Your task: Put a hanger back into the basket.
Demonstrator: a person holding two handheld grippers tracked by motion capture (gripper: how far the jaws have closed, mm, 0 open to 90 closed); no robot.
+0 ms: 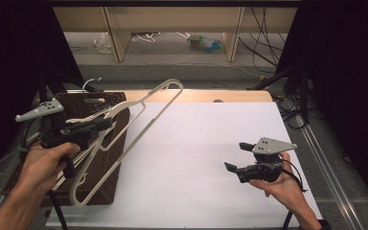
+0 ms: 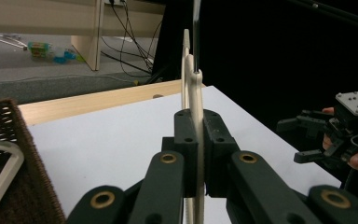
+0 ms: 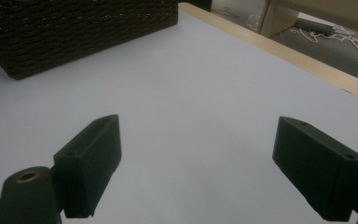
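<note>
Over the brown basket (image 1: 108,158) at the left of the white surface (image 1: 196,158), our left tongs (image 1: 103,125) are clamped tight on a cream hanger (image 1: 143,112) and hold it up in the air. More hangers (image 1: 88,160) lie in the basket. Our right tongs (image 1: 237,156) hang wide apart with nothing in them. We think one hanger is out but not yet put down.

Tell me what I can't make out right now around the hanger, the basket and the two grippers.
- Lifted hanger: in the left gripper view it is edge-on, cut off by the top edge, so its hook stays unseen.
- Basket: how many hangers remain inside is unclear in the high view; the left gripper and hand overlap them.
- Basket interior: the right gripper view shows just the outer wall.
- Floor clutter: too small to identify.
</note>
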